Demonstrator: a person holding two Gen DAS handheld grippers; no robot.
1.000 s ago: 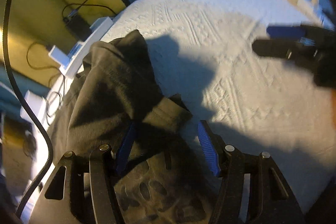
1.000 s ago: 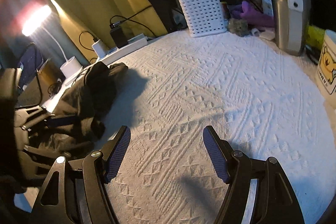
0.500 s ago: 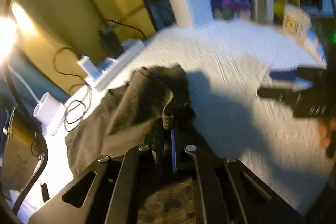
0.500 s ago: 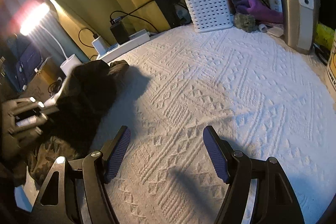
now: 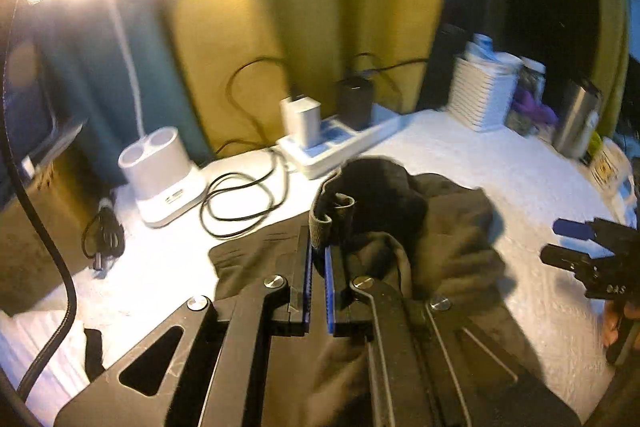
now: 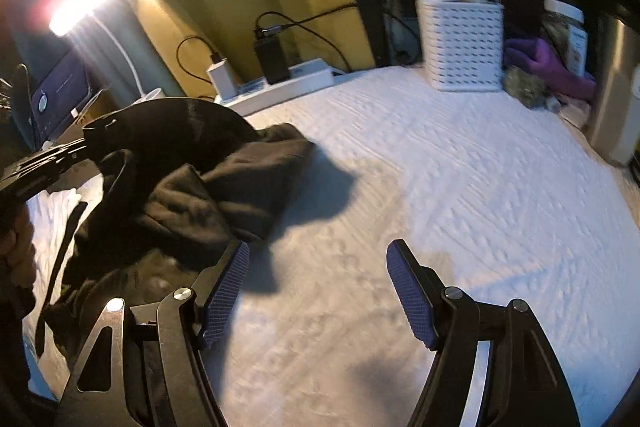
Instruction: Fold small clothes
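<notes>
White textured worktop (image 6: 440, 187) | power strip (image 5: 340, 147), basket (image 6: 460, 43) behind | left hand-held gripper (image 5: 318, 267) clamps dark garment (image 6: 224, 187) | right hand-held gripper (image 6: 318, 291) wide, empty | labels unreadable

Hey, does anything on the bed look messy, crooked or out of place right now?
Only the dark garment: it lies crumpled in a heap at the left of the white bedspread, one edge pinched in the left gripper. The right gripper is open and holds nothing.
</notes>
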